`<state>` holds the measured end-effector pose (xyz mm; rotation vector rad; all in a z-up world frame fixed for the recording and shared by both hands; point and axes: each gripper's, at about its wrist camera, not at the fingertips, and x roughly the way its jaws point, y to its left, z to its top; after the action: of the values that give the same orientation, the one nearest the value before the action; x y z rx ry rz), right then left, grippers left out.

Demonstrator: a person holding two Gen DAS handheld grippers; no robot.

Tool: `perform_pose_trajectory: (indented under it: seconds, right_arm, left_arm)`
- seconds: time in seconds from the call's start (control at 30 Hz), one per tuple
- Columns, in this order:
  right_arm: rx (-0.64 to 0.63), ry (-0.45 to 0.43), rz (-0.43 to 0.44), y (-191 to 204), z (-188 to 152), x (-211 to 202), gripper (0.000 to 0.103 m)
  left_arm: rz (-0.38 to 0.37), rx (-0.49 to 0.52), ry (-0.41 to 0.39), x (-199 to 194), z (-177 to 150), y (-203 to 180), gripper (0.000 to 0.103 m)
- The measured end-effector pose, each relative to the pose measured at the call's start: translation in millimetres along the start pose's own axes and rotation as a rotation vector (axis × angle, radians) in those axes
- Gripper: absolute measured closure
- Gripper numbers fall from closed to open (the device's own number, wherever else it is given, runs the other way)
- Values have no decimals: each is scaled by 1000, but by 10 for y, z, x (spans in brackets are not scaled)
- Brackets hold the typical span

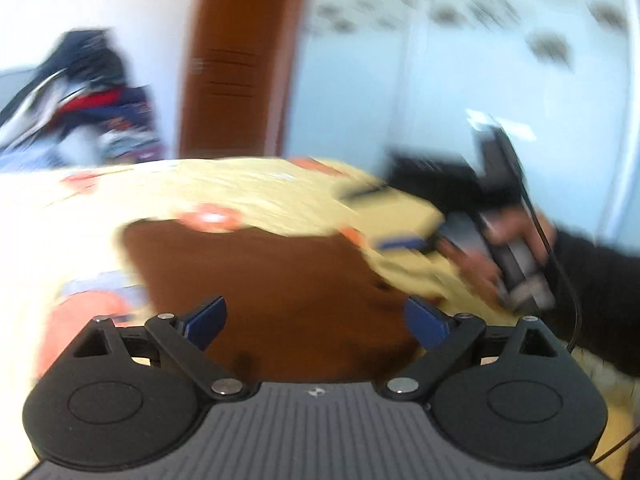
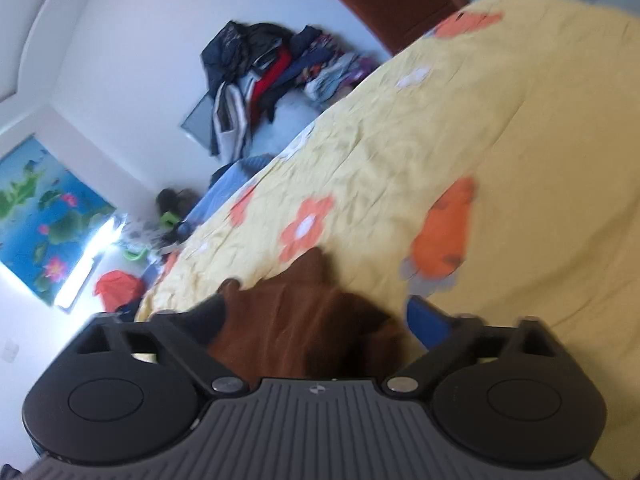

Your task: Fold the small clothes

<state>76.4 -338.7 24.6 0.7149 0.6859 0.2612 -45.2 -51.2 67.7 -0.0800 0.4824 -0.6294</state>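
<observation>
Brown garment (image 1: pixel 272 280) looks soft and floppy on the bedspread (image 1: pixel 256 188); I'd pinch a corner, both grippers (image 1: pixel 316 316) (image 2: pixel 316 320) gaping, empty.

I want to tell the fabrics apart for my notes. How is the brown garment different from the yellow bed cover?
1. The brown garment is plain, one dark colour; the yellow bed cover carries orange flowers.
2. The garment is small and lies on top; the cover is far larger and spreads under it.
3. In the right wrist view the garment looks bunched near the camera; the cover lies flatter, only wrinkled.

Both are soft cloth on the bed.
</observation>
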Motion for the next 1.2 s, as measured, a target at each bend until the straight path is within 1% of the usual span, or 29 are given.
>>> perform_pose_trajectory:
  seconds: [0.03, 0.1, 0.17, 0.23, 0.27, 0.3, 0.33, 0.37, 0.4, 0.43, 0.47, 0.5, 0.53, 0.63, 0.67, 0.73, 0.77, 0.8, 0.83, 0.87, 0.9, 0.93, 0.97, 1.0, 1.03, 1.07, 1.1, 1.17, 1.2]
  right_arm:
    - [-3, 29, -17, -29, 22, 45, 5]
    - [-12, 114, -38, -34, 19, 222, 7]
    - [-19, 169, -25, 9, -59, 392, 11]
    - [-39, 183, -3, 98, -97, 487, 13]
    - [-40, 193, -4, 127, -95, 525, 15]
    - [-41, 208, -5, 149, -101, 542, 27]
    - [-38, 236, -9, 155, -104, 578, 51]
    - [-37, 257, -10, 147, -117, 602, 60]
    - [-38, 254, 5, 142, -126, 621, 62]
    - [-34, 253, 9, 144, -133, 593, 64]
    - [-30, 247, 9, 149, -141, 573, 65]
    - [-34, 236, 13, 170, -153, 541, 66]
    - [-41, 221, 26, 199, -165, 507, 67]
    - [-27, 187, 88, 305, -191, 486, 68]
    - [-20, 175, 110, 351, -196, 503, 68]
    - [-5, 166, 150, 439, -213, 625, 68]
    - [11, 167, 161, 479, -233, 719, 68]
    - [24, 168, 168, 516, -263, 834, 68]
    - [23, 175, 160, 555, -296, 945, 66]
    - [20, 190, 127, 589, -328, 1044, 62]
    - [33, 203, 82, 605, -355, 1098, 51]
    - [46, 196, 92, 609, -373, 1070, 47]
    - [50, 200, 108, 614, -378, 1005, 42]
    - [50, 203, 120, 613, -381, 906, 29]
    - [47, 202, 128, 610, -391, 785, 20]
    - [37, 202, 133, 606, -411, 666, 19]
    - [32, 213, 142, 605, -441, 563, 19]
    - [31, 257, 156, 624, -537, 456, 19]
    - [17, 284, 162, 659, -599, 439, 20]
  left_arm:
    - [23, -93, 2, -8, 53, 229, 6]
    - [67, -322, 24, 77, 113, 655, 6]
    - [48, -531, 50, 283, 128, 1066, 7]
    - [31, -660, 88, 539, 146, 1357, 7]
    - [-1, -700, 116, 687, 158, 1458, 7]
    - [-31, -738, 146, 865, 178, 1494, 7]
    - [-41, -769, 177, 1011, 182, 1557, 11]
    - [-56, -770, 173, 1108, 212, 1578, 19]
    - [-59, -767, 188, 1194, 237, 1578, 30]
    - [-53, -763, 218, 1284, 250, 1590, 76]
    - [-35, -744, 249, 1370, 253, 1571, 88]
    - [-23, -715, 238, 1372, 276, 1535, 89]
    - [-12, -662, 208, 1318, 339, 1498, 90]
    - [-3, -515, 149, 1095, 555, 1451, 90]
    - [16, -466, 134, 1039, 635, 1480, 90]
    - [84, -396, 111, 946, 775, 1540, 90]
    - [120, -379, 112, 948, 815, 1605, 90]
    - [155, -356, 123, 954, 808, 1652, 88]
    - [198, -329, 148, 958, 765, 1695, 85]
    - [234, -329, 186, 900, 700, 1732, 81]
    - [256, -362, 231, 881, 644, 1803, 79]
    - [243, -411, 250, 801, 553, 1845, 79]
    - [201, -447, 231, 661, 473, 1857, 72]
    - [165, -476, 205, 504, 384, 1846, 62]
    - [126, -522, 192, 359, 269, 1831, 32]
    - [83, -571, 187, 238, 145, 1805, 18]
    - [41, -618, 188, 196, 54, 1766, 19]
    - [-44, -695, 221, 131, -160, 1667, 20]
    - [-67, -703, 200, 100, -205, 1614, 20]
